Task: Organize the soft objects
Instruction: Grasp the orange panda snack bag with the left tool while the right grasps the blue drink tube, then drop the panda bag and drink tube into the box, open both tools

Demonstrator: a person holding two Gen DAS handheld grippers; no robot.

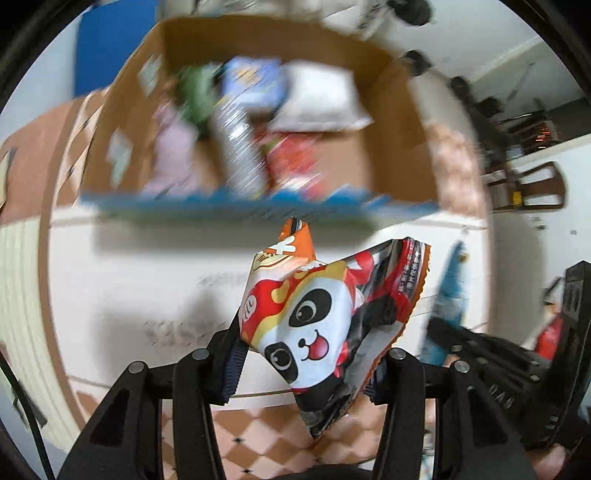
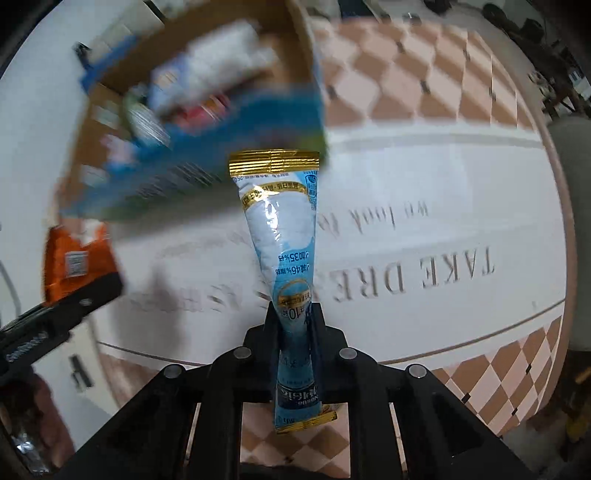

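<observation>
My left gripper (image 1: 306,354) is shut on a panda snack bag (image 1: 317,325), red, white and orange, held above a white round mat (image 1: 129,277). My right gripper (image 2: 297,317) is shut on a light-blue sachet (image 2: 284,236) with gold sealed ends, held upright. An open cardboard box (image 1: 391,147) with a blue front flap lies ahead, blurred; it holds several soft packs, among them a white pouch (image 1: 317,99) and a red pack (image 1: 295,162). The box also shows in the right wrist view (image 2: 291,33) at upper left. The left gripper with the orange bag (image 2: 74,258) shows at the left there.
The mat has printed grey lettering (image 2: 436,269) and a checkered tan border (image 2: 406,88). The right gripper and its blue sachet (image 1: 448,288) show at the right of the left wrist view. Dark furniture (image 1: 524,184) stands beyond the mat.
</observation>
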